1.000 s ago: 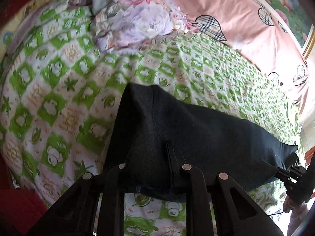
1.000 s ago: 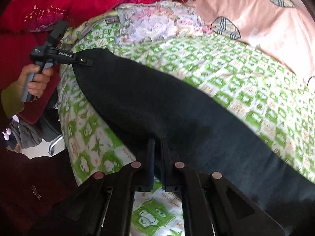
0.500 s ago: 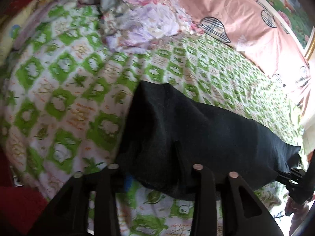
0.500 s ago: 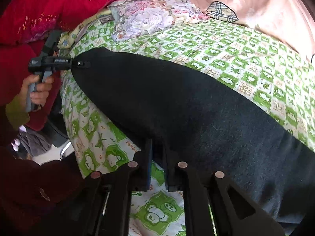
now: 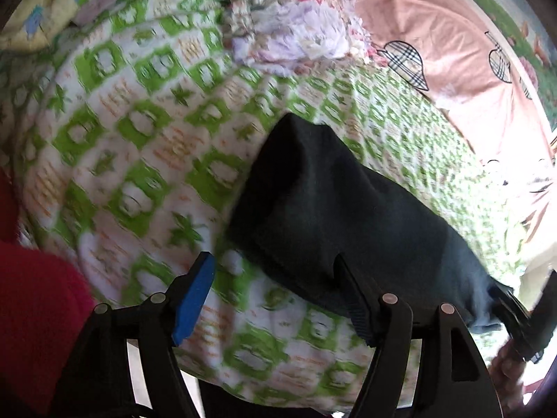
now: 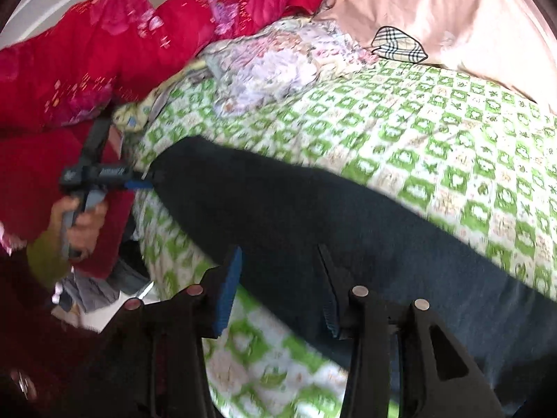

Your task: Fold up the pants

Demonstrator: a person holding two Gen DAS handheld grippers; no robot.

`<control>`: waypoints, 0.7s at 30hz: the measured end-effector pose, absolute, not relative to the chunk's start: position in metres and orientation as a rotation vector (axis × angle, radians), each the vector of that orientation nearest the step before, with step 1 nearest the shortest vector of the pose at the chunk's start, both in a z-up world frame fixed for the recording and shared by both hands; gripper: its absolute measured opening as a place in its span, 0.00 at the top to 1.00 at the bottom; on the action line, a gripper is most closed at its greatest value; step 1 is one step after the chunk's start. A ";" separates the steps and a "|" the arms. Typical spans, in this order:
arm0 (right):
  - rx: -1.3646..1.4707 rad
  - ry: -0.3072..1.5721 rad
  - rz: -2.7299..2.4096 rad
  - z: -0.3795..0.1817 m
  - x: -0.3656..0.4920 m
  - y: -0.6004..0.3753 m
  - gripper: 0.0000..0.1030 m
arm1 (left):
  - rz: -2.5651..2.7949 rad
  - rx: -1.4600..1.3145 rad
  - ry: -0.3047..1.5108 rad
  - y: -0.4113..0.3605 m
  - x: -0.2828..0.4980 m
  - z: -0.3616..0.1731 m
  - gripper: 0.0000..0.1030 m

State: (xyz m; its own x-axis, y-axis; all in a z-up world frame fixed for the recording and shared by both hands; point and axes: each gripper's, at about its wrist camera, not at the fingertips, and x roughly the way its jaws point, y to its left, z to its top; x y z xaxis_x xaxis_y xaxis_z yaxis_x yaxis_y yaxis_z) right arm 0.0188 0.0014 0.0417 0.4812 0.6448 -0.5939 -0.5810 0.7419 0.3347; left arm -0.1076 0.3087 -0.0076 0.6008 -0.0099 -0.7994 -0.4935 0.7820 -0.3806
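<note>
The dark pants (image 5: 334,209) lie folded lengthwise as a long band on the green-and-white patterned bedsheet (image 5: 139,132); they also show in the right wrist view (image 6: 313,216). My left gripper (image 5: 275,271) is open at the pants' near end, its fingers spread and holding nothing. My right gripper (image 6: 278,257) is open at the other end, over the pants' front edge. Seen from the right wrist view, the left gripper (image 6: 139,183) sits at the pants' far tip. The right gripper shows in the left wrist view (image 5: 511,317) at the far end.
A crumpled floral cloth (image 5: 289,31) lies at the head of the bed (image 6: 278,62). A pink cover with plaid hearts (image 5: 452,45) lies beyond. Red bedding (image 6: 122,52) is piled at the left. The bed's front edge is just below both grippers.
Both grippers were shut on the pants' edge and have opened, letting the pants drop onto the sheet. Both have pulled back a little.
</note>
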 end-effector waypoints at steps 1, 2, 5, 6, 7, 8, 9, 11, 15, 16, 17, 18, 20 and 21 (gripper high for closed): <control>0.105 0.758 0.754 0.044 0.029 0.003 0.57 | 0.286 -0.638 0.897 0.307 -0.106 -0.009 0.30; 0.118 0.755 0.756 0.047 0.038 0.005 0.57 | 0.283 -0.640 0.901 0.306 -0.104 -0.010 0.28; 0.170 0.776 0.761 0.050 0.076 0.012 0.57 | 0.298 -0.648 0.928 0.306 -0.100 -0.018 0.28; 0.189 0.794 0.767 0.050 0.088 0.014 0.57 | 0.300 -0.655 0.928 0.306 -0.100 -0.020 0.28; 0.212 0.822 0.776 0.048 0.103 0.017 0.57 | 0.302 -0.661 0.925 0.306 -0.100 -0.021 0.28; 0.234 0.861 0.787 0.044 0.120 0.021 0.57 | 0.304 -0.661 0.922 0.305 -0.099 -0.021 0.28; 0.252 0.900 0.794 0.040 0.136 0.026 0.57 | 0.305 -0.661 0.921 0.305 -0.099 -0.021 0.28; 0.251 0.970 0.797 0.030 0.159 0.037 0.58 | 0.307 -0.663 0.918 0.306 -0.097 -0.021 0.28; 0.138 1.086 0.837 0.010 0.180 0.068 0.65 | 0.307 -0.667 0.912 0.307 -0.094 -0.023 0.28; 0.081 1.119 0.848 0.004 0.181 0.077 0.65 | 0.307 -0.669 0.910 0.308 -0.094 -0.023 0.28; 0.014 1.153 0.857 -0.003 0.179 0.086 0.66 | 0.308 -0.669 0.909 0.308 -0.093 -0.024 0.28; -0.036 1.169 0.865 -0.009 0.175 0.093 0.66 | 0.308 -0.668 0.908 0.308 -0.093 -0.024 0.29; -0.063 1.149 0.870 -0.010 0.173 0.095 0.66 | 0.313 -0.652 0.906 0.307 -0.088 -0.025 0.29; -0.059 1.153 0.874 -0.010 0.173 0.094 0.69 | 0.318 -0.642 0.904 0.305 -0.085 -0.025 0.29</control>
